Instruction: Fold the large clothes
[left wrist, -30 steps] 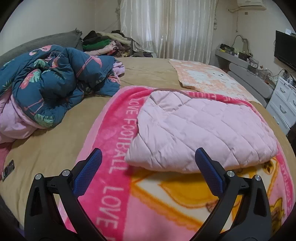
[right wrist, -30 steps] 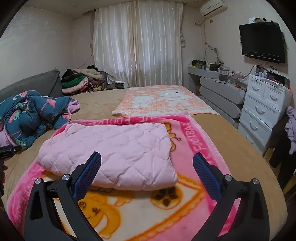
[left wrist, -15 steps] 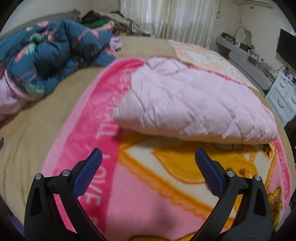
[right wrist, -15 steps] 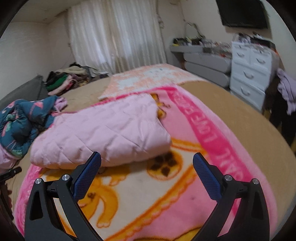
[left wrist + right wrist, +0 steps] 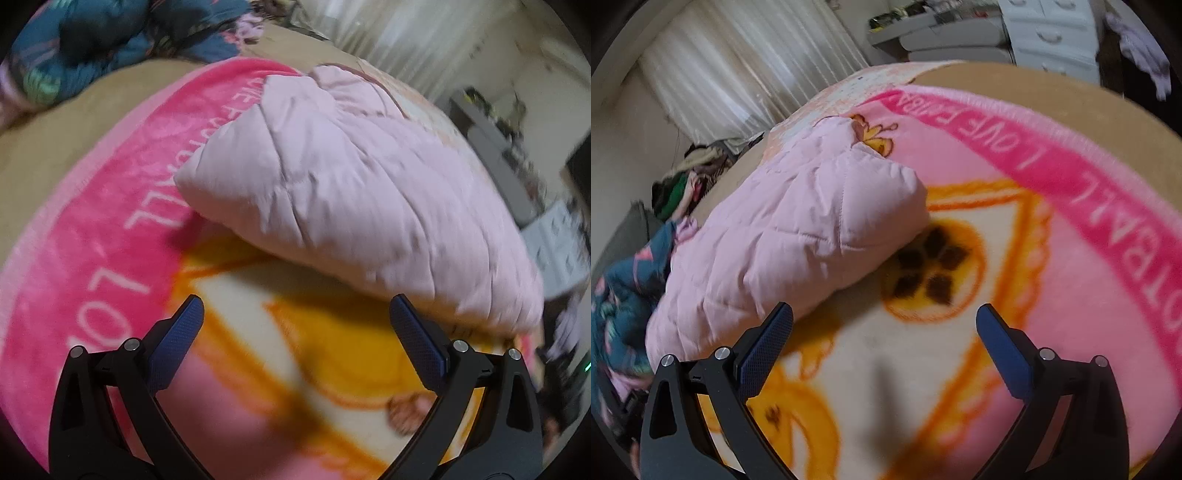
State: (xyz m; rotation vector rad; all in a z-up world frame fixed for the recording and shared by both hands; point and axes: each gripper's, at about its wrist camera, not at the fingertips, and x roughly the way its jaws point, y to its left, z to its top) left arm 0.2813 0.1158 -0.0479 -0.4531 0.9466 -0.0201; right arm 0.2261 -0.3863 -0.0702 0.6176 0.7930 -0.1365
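The pink quilted jacket (image 5: 351,192) lies folded in a thick bundle on the pink blanket (image 5: 110,229), which is spread over the bed (image 5: 1052,96); its near edge faces both grippers. The left gripper (image 5: 295,343) has its jaws wide apart and holds nothing; the right gripper (image 5: 884,347) likewise, positioned off the bundle's right corner. Risk: the padded layers are bulky and slippery; a shallow pinch may catch only the top layer and open the fold. Risk: a low approach may snag the blanket beneath and drag it along.
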